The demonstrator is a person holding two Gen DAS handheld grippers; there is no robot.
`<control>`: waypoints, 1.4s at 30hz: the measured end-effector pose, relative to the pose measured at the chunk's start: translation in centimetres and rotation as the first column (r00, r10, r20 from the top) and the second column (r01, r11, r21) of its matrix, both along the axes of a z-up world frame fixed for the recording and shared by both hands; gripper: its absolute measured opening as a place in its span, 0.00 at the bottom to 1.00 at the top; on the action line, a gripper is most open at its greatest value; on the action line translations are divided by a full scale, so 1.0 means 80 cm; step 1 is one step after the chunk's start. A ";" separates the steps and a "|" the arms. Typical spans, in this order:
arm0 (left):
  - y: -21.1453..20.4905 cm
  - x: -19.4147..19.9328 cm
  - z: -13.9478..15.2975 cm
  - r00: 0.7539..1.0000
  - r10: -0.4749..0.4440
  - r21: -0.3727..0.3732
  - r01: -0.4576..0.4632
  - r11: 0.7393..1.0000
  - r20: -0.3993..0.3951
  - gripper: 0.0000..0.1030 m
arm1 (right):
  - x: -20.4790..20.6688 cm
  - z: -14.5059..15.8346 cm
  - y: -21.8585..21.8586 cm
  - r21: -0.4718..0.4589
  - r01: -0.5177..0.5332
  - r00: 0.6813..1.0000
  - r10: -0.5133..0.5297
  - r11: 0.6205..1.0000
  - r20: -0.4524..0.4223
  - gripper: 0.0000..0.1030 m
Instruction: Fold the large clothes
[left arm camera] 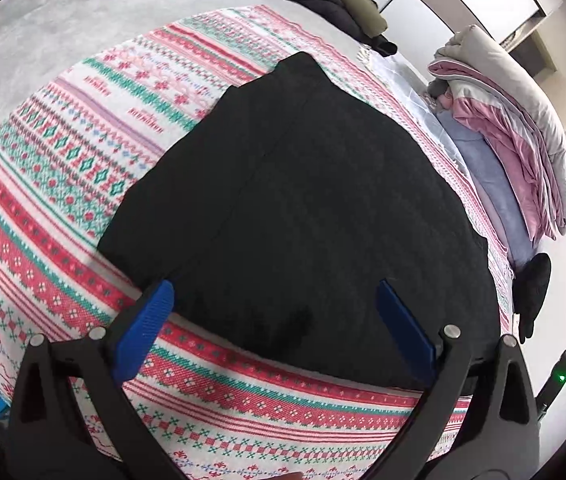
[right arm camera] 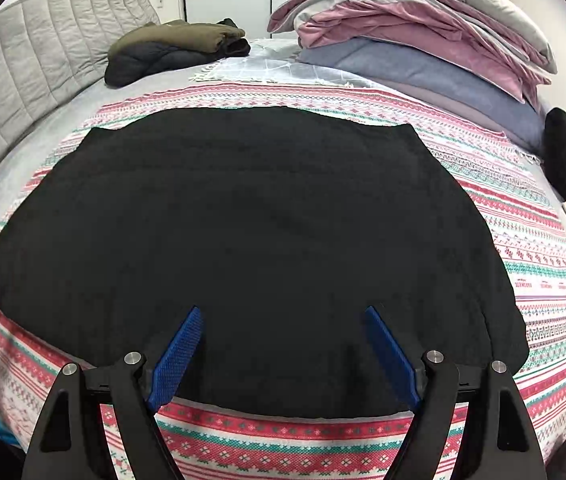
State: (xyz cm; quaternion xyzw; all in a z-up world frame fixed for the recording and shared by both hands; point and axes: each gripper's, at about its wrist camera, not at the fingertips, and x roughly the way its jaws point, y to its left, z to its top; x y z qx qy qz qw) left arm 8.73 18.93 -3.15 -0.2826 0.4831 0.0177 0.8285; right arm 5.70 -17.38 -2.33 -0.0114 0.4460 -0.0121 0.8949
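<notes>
Patterned blanket [right arm camera: 523, 248] covers the bed, a black garment [right arm camera: 243, 240] spread flat on it. Left hand-held gripper [left arm camera: 275, 292] and right hand-held gripper [right arm camera: 283, 316] hover above, jaws wide, empty.

A big black cloth [right arm camera: 251, 248] lies flat on a red, green and white patterned blanket [right arm camera: 523, 248] on the bed. The right gripper [right arm camera: 281, 312] hangs over its near edge, blue fingers [right arm camera: 177, 356] wide apart, holding nothing. Pink and grey bedding [right arm camera: 423, 28] is piled behind.
</notes>
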 end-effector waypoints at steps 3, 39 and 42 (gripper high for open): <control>0.016 -0.007 -0.015 0.999 0.053 -0.056 -0.053 0.997 -0.013 0.98 | 0.000 -0.004 0.000 0.004 0.011 1.000 -0.011 1.000 -0.007 0.82; 0.061 0.008 0.051 0.859 0.263 -0.240 -0.170 0.956 0.440 0.21 | 0.031 0.010 0.011 0.293 0.084 0.993 -0.105 0.952 0.057 0.82; 0.090 0.002 0.048 0.858 0.295 -0.195 -0.232 0.953 0.420 0.22 | 0.033 0.018 0.031 0.315 0.044 0.992 -0.078 0.948 0.096 0.82</control>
